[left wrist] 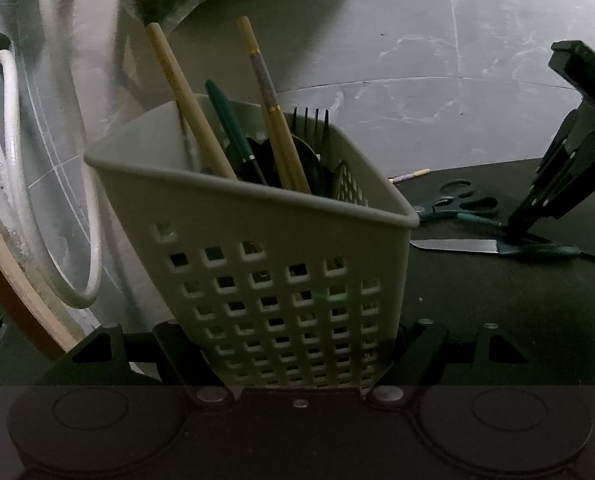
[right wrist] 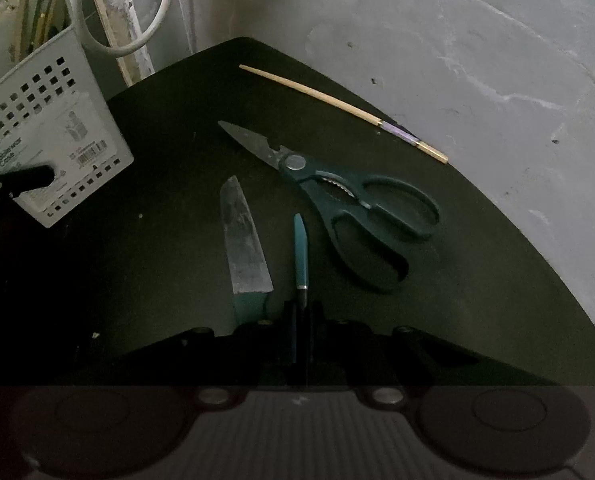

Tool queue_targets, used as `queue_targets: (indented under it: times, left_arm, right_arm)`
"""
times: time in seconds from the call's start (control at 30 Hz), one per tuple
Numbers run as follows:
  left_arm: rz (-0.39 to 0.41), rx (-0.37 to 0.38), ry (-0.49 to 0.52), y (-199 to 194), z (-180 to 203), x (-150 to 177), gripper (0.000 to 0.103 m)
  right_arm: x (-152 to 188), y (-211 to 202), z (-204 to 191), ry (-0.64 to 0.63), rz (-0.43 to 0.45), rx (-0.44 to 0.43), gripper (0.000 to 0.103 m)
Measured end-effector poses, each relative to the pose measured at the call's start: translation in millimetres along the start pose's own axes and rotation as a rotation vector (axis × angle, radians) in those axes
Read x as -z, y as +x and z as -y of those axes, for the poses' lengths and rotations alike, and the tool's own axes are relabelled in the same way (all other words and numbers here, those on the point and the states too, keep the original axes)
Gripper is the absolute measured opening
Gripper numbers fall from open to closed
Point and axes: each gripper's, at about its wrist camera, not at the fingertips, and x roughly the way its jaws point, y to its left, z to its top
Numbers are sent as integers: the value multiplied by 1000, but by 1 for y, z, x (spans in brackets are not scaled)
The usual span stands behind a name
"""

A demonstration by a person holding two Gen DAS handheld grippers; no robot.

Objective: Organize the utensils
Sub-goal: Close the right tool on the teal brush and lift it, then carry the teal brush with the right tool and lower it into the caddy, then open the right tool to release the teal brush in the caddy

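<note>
The left tongs (left wrist: 297, 356) are clamped on the lower part of a pale perforated caddy (left wrist: 257, 240), tipping it so its open top leans toward the loose items, which, I judge, makes it an easier target for whatever comes next. Chopsticks (left wrist: 185, 96), a green-handled piece (left wrist: 227, 120) and a fork (left wrist: 311, 118) already stand inside it, handles or tines up. The right tongs (right wrist: 301, 312) point steeply down at the dark tabletop (right wrist: 137, 280) and are closed on a slim utensil with a teal handle (right wrist: 300, 248); its handle runs forward from between the fingers, just off or resting on the surface, I cannot tell which. Gripping it near its far end leaves the length free to drop into the caddy. Just beside it lies a knife (right wrist: 243, 240), blade pointing away, its teal handle partly under the tongs. Scissors (right wrist: 349, 208) lie shut to the right, well clear, and one chopstick (right wrist: 337, 108) rests near the tabletop's far edge. So three pieces remain loose. The knife, being sharp, probably wants to go in blade down.
</note>
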Motion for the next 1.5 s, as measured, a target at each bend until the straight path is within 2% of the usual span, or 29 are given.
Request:
queue_targets:
  times: [0.2,0.33,0.53,0.67,0.77,0.83,0.93,1.03,1.2,1.33,1.37,1.4,1.5]
  left_arm:
    - [6,15,10,1,-3,1,79]
    - [8,24,15,1,-5,2,79]
    - [9,36,21,1,-8,3,79]
    - [11,42,25,2,-9,3,79]
    - [12,46,26,2,-10,4,79]
    - [11,47,25,2,-11,4,79]
    - [12,47,21,2,-12,5,79]
    - [14,48,20,1,-11,6,79]
    - [15,56,19,3,-14,6,79]
    - [16,59,21,4,-15,6,79]
    - [16,60,21,4,-16,6,79]
    - [17,60,21,4,-16,6,79]
    - [17,60,22,4,-16,6,79]
  right_arm:
    - [3,-27,-3,24,70,43,6]
    - [1,-58,-11,72,191,49,6]
    - [-16,-119,-40,155,496,-32,6]
    - [-37,-157,-66,207,767,-154,6]
    - [-54,-166,-82,254,941,-258,6]
    - [-65,-161,-95,256,1022,-296,6]
    - [-75,-141,-111,261,1045,-334,7]
    - [-81,-114,-120,265,998,-348,7]
    - [-79,-86,-132,273,938,-323,7]
    - [-68,-77,-143,223,884,-289,8]
    - [-66,-77,-143,214,869,-284,14]
    - [-63,-79,-144,206,858,-281,27]
    - [-53,-86,-139,202,846,-275,43]
